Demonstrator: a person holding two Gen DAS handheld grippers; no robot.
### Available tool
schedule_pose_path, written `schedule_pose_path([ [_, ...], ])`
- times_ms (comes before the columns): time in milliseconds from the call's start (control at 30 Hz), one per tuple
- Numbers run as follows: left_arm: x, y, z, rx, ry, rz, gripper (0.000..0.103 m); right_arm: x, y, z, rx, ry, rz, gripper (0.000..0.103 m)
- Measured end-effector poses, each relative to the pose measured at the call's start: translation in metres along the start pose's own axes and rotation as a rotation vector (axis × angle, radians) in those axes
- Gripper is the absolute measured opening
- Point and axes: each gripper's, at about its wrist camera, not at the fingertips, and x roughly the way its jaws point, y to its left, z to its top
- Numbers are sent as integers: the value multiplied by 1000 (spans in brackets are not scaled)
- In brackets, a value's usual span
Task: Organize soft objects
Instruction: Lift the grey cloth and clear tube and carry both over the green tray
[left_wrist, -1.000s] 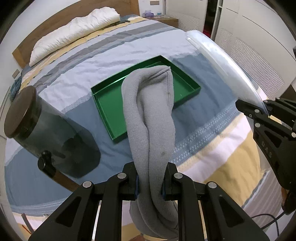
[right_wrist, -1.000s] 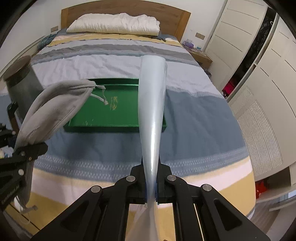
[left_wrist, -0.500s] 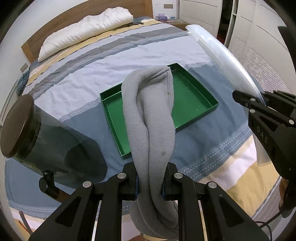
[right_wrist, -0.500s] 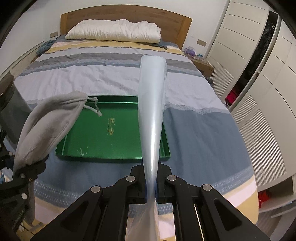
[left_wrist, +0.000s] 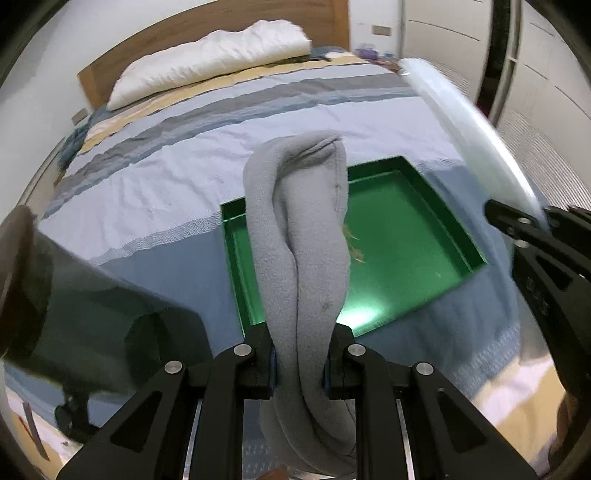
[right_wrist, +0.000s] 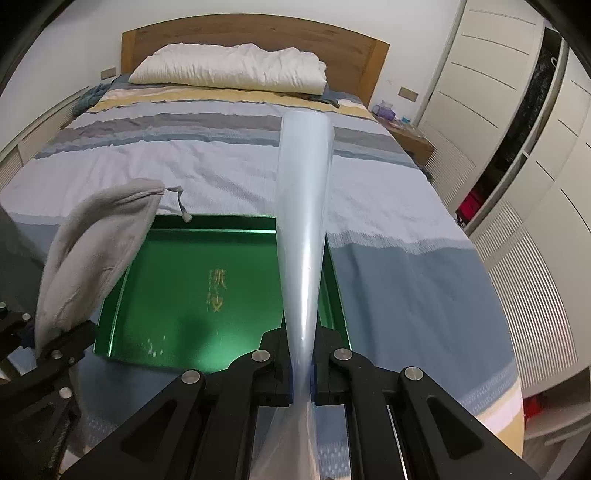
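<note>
My left gripper (left_wrist: 300, 363) is shut on a grey fleece drawstring pouch (left_wrist: 301, 236), which sticks up and forward over the near left part of a green tray (left_wrist: 406, 254). From the right wrist, the same pouch (right_wrist: 99, 251) and the left gripper (right_wrist: 48, 350) show at the left edge of the tray (right_wrist: 177, 291). My right gripper (right_wrist: 302, 384) is shut on a clear, pale blue plastic bag (right_wrist: 303, 206) that stands stiffly over the tray's right rim. The bag (left_wrist: 469, 133) and the right gripper (left_wrist: 517, 225) appear at the right in the left wrist view.
The tray lies on a striped bedspread (right_wrist: 229, 162). A white pillow (right_wrist: 229, 70) rests against the wooden headboard (right_wrist: 255, 37). A dark, smoky translucent container (left_wrist: 74, 295) sits at the left of the bed. White wardrobe doors (right_wrist: 524, 155) and a bedside table (right_wrist: 406, 136) stand to the right.
Both grippers have moved forward and down toward the green tray, which now looks larger and closer. The pouch and the plastic bag stay held as before.
</note>
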Motion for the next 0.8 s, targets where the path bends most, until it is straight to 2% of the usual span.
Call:
schedule_pose_path([
  [367,43,14,23,-120,-41,100,15,71,21,29,-30,1,-39,4],
  [500,50,17,26,-137,-54,111,15,93,29,38,-33,8,-45,5],
  [800,65,16,23,-141,-31,112,15,137,43,44,-48,54,-71,5],
])
